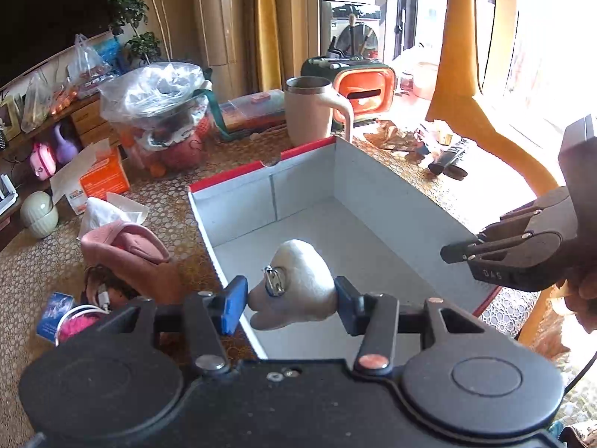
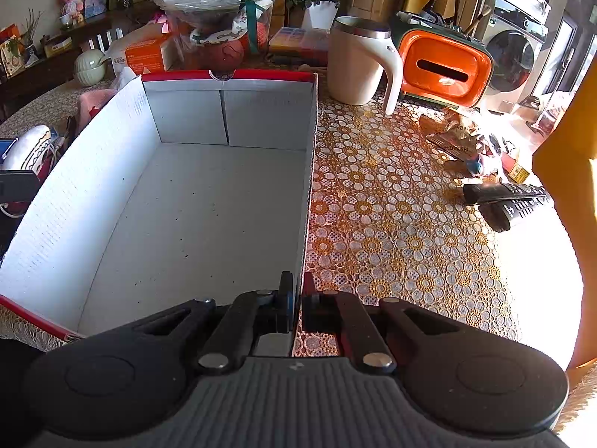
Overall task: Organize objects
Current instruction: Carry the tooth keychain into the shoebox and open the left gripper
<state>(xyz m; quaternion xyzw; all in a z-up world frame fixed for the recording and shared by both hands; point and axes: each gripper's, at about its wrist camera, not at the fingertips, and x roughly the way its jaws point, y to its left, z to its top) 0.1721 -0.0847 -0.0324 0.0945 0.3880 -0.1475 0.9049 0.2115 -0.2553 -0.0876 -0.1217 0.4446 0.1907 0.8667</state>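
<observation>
L gripper [image 1: 291, 304] is nearest the left wrist cam: its jaws sit half-wide w/ a white plush toy [image 1: 294, 283] between them, blue pad at one side of it, dark pad at the other. The toy bears a small metal clip or ring on its face. Pads look to press its flanks, so I read it as carried, not resting. The toy hangs over the near-left corner of the box [image 1: 377, 194], above the floor of it and not touching. Prob. reason for that pose: it's being brought over the wall so it can be let go inside.

The box is a shallow red-rimmed carton w/ grey-white inner walls; in the right wrist view the floor is bare, so nothing is stowed yet. It sits on the bench [image 2: 391, 216], which has a floral lace cover.

R gripper [image 2: 296, 302] has its jaws pinched on the box's right wall, one finger inside, one outside. Judged purpose: it steadies the light carton so it won't slide or tip while the other hand loads it.

Loose things wait outside the box: a pink cap [image 1: 127, 250] just left of it, a cream mug [image 2: 360, 61] at the far right corner, two remotes [image 2: 507, 199] well apart to the right. Task looks early.

Risk: the toy is soft, so it could snag on the pad when released.
</observation>
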